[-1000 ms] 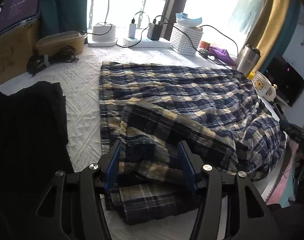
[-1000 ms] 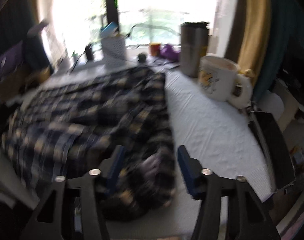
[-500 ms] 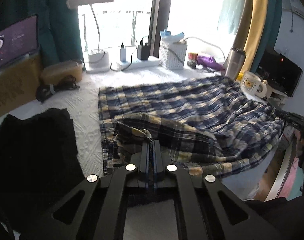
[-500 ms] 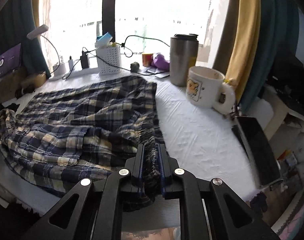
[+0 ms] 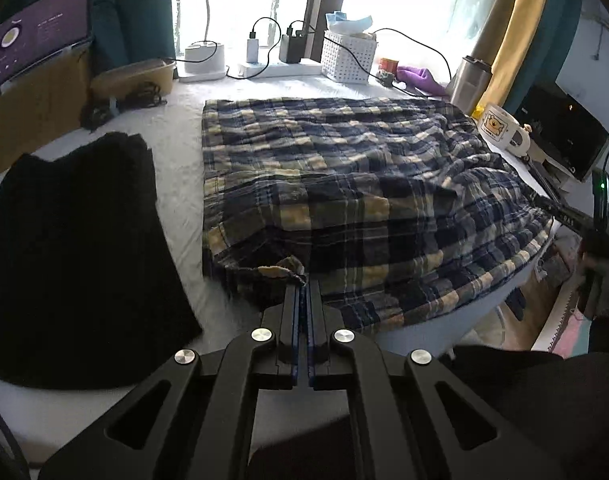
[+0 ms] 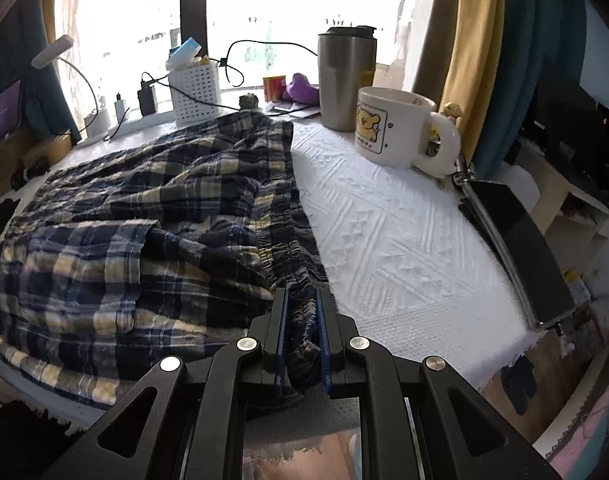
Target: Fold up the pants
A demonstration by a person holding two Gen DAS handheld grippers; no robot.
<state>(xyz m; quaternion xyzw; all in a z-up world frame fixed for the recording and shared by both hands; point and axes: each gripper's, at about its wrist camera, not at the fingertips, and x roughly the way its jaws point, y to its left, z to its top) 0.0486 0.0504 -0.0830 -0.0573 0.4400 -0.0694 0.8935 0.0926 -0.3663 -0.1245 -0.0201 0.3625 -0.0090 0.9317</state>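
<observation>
Blue, yellow and white plaid pants (image 5: 344, 184) lie spread over a white textured cloth on the table (image 5: 180, 184). My left gripper (image 5: 303, 286) is shut on a hem corner of the pants at their near left edge, the fabric pinched thin between its blue pads. In the right wrist view the same pants (image 6: 144, 232) fill the left half. My right gripper (image 6: 302, 300) is shut on the gathered elastic waistband at the near right corner, a thick bunch of cloth held between the pads.
A black garment (image 5: 64, 248) lies left of the pants. Along the window stand a white basket (image 5: 348, 56), chargers with cables, a steel tumbler (image 6: 346, 76) and a white mug (image 6: 400, 128). A dark tablet (image 6: 520, 248) rests at the table's right edge.
Both grippers, open a second ago, closed on the pants: the left on the hem corner, the right on the waistband. The left has drawn back, pulling its corner toward me.
</observation>
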